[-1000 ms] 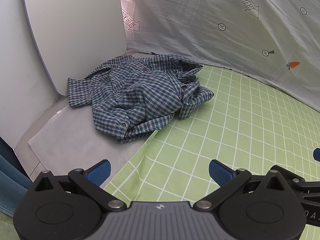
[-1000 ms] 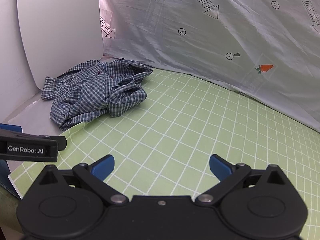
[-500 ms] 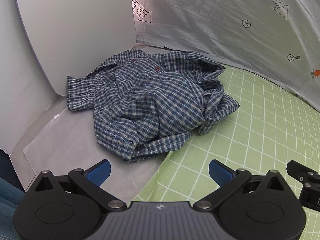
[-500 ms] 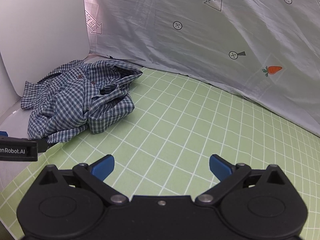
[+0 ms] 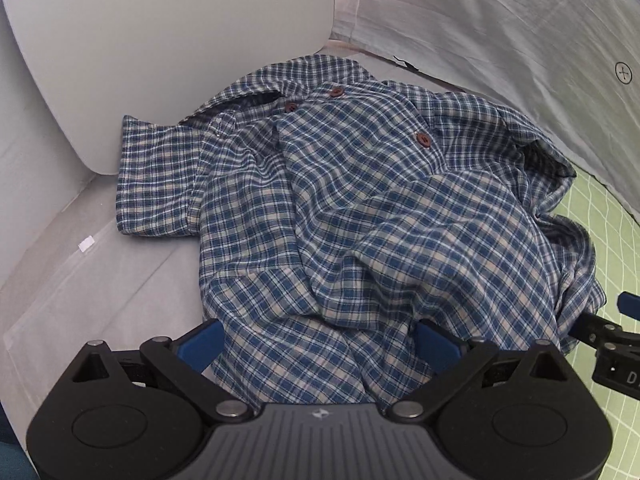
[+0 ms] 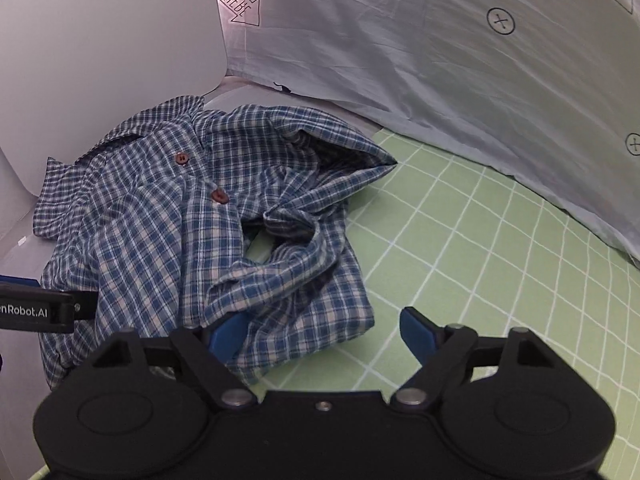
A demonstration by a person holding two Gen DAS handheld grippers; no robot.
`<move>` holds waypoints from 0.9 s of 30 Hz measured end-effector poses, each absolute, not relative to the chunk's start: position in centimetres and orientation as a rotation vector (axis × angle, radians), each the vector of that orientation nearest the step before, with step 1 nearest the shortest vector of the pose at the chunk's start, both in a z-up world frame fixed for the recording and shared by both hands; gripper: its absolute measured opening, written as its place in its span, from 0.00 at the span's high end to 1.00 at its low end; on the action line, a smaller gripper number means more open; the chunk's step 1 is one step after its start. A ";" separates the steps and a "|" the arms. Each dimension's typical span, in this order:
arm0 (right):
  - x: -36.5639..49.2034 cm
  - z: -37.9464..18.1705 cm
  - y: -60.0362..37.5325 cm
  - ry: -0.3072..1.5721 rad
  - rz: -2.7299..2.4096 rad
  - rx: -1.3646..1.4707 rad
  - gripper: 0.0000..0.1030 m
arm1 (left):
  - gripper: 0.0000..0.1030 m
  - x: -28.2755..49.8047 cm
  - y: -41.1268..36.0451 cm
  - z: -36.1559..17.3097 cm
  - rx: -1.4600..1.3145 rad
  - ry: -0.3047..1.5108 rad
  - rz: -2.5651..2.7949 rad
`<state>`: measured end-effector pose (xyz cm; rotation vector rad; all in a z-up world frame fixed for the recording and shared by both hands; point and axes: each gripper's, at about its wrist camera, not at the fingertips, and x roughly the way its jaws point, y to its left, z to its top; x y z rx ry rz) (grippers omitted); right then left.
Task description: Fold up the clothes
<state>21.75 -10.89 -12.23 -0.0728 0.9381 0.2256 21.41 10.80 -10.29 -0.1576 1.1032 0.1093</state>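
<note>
A crumpled blue-and-white plaid shirt (image 5: 340, 208) with brown buttons lies half on a pale sheet, half on the green grid mat (image 6: 500, 248). My left gripper (image 5: 318, 344) hovers low over the shirt's near hem. Its jaws are closing with cloth between the blue pads, which do not pinch it. My right gripper (image 6: 320, 334) is at the shirt's (image 6: 200, 232) near right corner. Its jaws are closing too: the left pad touches the fabric and the right pad stands over bare mat. Each gripper shows at the edge of the other's view (image 5: 608, 340) (image 6: 40, 308).
A curved white board (image 5: 180, 40) stands behind and left of the shirt. A grey printed cloth (image 6: 440, 60) hangs as a backdrop at the rear and right. The pale sheet (image 5: 100, 272) lies under the shirt's left half.
Both grippers have come forward and down onto the shirt, which now fills the views. Both pairs of jaws have narrowed a little. The shirt has not moved.
</note>
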 end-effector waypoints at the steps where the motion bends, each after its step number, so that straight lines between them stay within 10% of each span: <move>1: 22.3 -12.7 -10.5 0.950 0.237 -0.071 0.31 | 0.12 21.5 11.0 -10.5 -0.187 1.104 0.103; 4: 23.0 -13.6 -10.0 0.976 0.274 -0.067 0.53 | 0.32 21.5 11.3 -11.0 -0.268 1.094 0.089; 6: 22.7 -13.4 -10.3 0.943 0.282 -0.060 0.90 | 0.57 21.3 11.2 -10.8 -0.295 1.081 0.091; 8: 22.0 -12.7 -11.2 0.906 0.263 -0.023 0.90 | 0.82 21.1 10.8 -10.1 -0.289 1.063 0.110; 27: 0.3 -6.6 -34.7 0.658 -0.402 0.256 0.92 | 0.90 10.0 -5.9 -1.4 -0.159 0.810 -0.330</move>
